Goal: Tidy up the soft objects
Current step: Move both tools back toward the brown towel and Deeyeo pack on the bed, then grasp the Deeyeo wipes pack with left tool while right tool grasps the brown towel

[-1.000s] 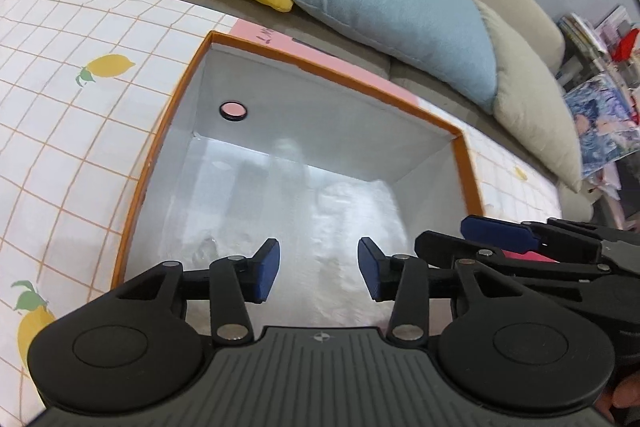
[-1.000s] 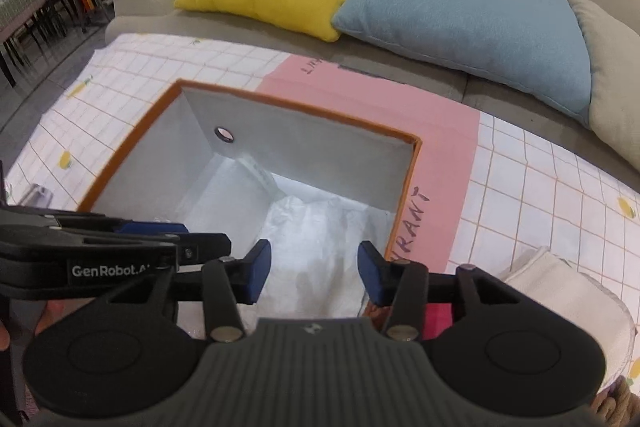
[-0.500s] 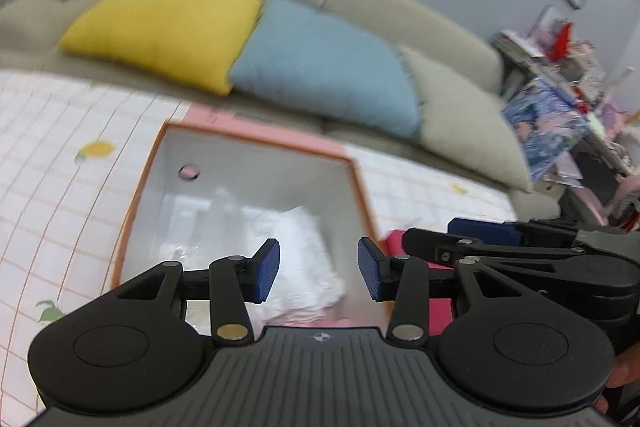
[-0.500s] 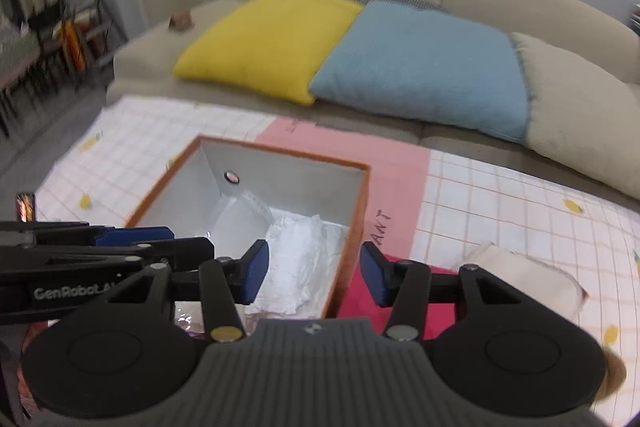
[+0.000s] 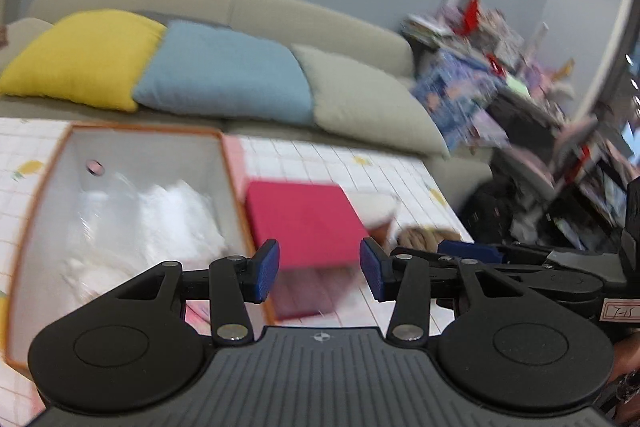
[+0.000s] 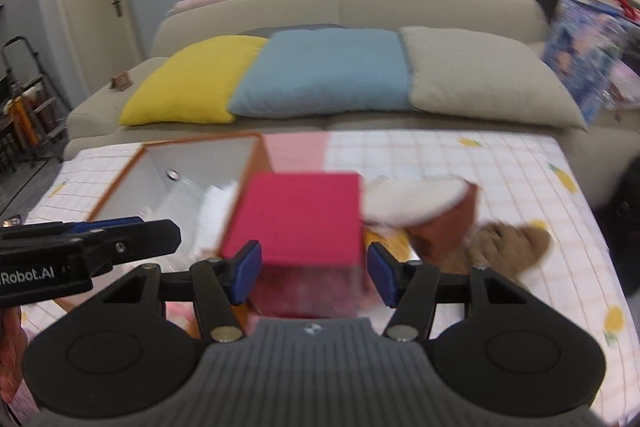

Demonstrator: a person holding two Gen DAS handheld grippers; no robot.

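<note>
Ahead of the left gripper (image 5: 319,269), jaws parted on nothing, the pink folded cloth (image 5: 302,217) lies flat just beside the orange-rimmed box (image 5: 230,187), its length running away from the camera. From the right wrist, the right gripper (image 6: 314,273), jaws just widening, frames the cloth (image 6: 298,217) untouched.

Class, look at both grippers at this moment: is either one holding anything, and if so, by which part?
Nothing is held. The left gripper and the right gripper both have their fingers apart and bare; the right one's have just been opening, above the pink folded cloth, not on it.
</note>
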